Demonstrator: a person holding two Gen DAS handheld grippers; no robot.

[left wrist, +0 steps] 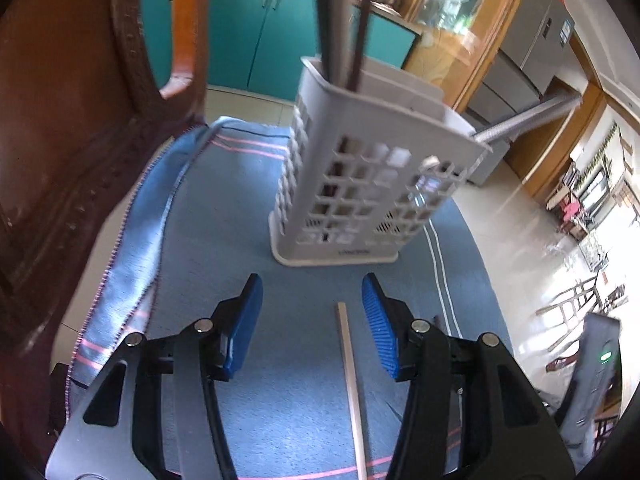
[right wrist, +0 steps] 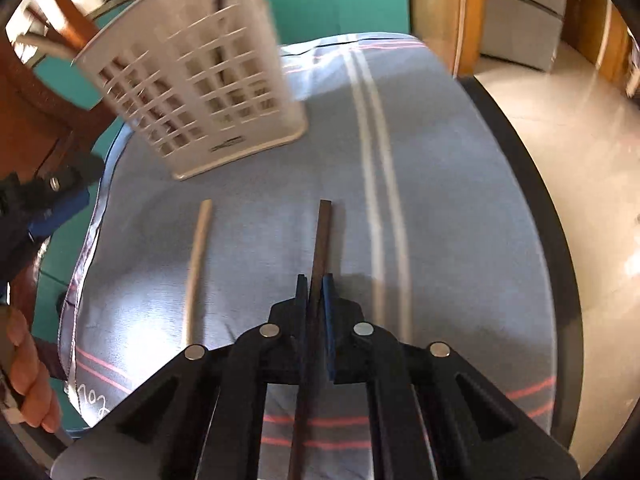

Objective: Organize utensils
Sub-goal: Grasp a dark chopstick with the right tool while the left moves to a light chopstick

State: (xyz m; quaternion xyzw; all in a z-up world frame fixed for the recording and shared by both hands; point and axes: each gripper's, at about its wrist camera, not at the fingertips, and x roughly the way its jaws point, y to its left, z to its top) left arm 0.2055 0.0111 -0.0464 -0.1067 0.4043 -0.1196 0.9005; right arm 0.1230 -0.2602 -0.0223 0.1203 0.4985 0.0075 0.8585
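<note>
Utensil holder (left wrist: 360,184) holds dark chopsticks (left wrist: 352,28); right tool (right wrist: 317,284) grips a dark chopstick (right wrist: 322,236), left tool (left wrist: 312,292) gapes.

The tall plastic utensil holder (left wrist: 372,184) is pale grey with a grid of square cut-outs. The woven table cloth (right wrist: 440,184) is blue with paired white stripes and thin pink lines. One slim wooden chopstick (right wrist: 198,264) is pale beige, the other square chopstick (right wrist: 322,240) dark brown
</note>
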